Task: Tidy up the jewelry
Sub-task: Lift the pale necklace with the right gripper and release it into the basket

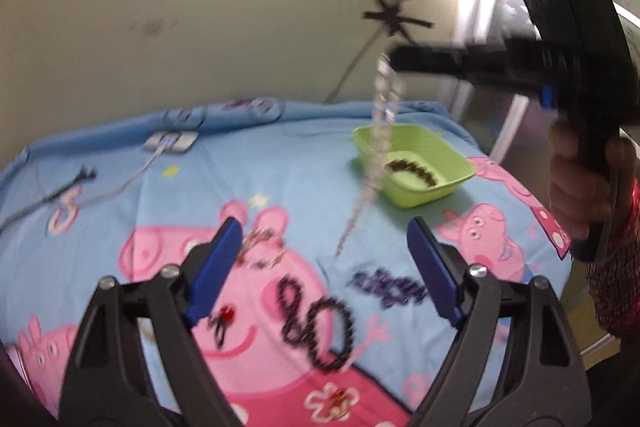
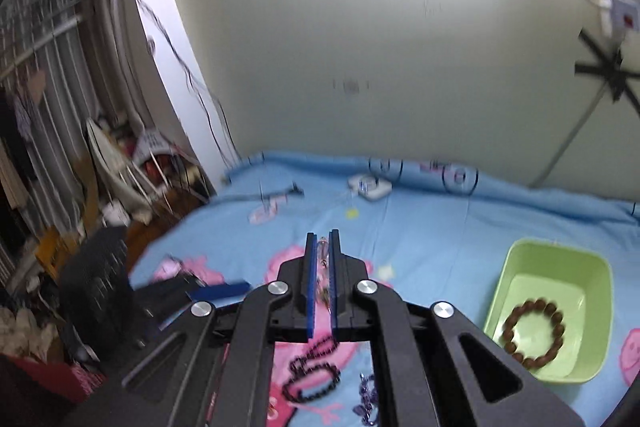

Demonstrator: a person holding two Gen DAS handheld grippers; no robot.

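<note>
- We're holding the left gripper (image 1: 320, 267) over the cartoon-pig bedsheet (image 1: 300, 167) with its blue fingers (image 1: 216, 267) standing wide apart, nothing between them.
- The right gripper (image 2: 322, 283) is sitting up higher, and its fingers are clamped together on a clear crystal chain (image 1: 380, 131), which is dangling down in front of the green bin (image 1: 420, 199). It's blurry, so we can't tell if its tip is touching the sheet.
- The bin is sitting far right on the sheet with a brown bead bracelet (image 2: 534, 333) lying inside.
- Near us, a dark bead necklace (image 1: 320, 327) is lying looped on the sheet, with a purple chain (image 1: 388, 287) just to its right.
- A white charger (image 1: 172, 141) is lying at the far edge.
</note>
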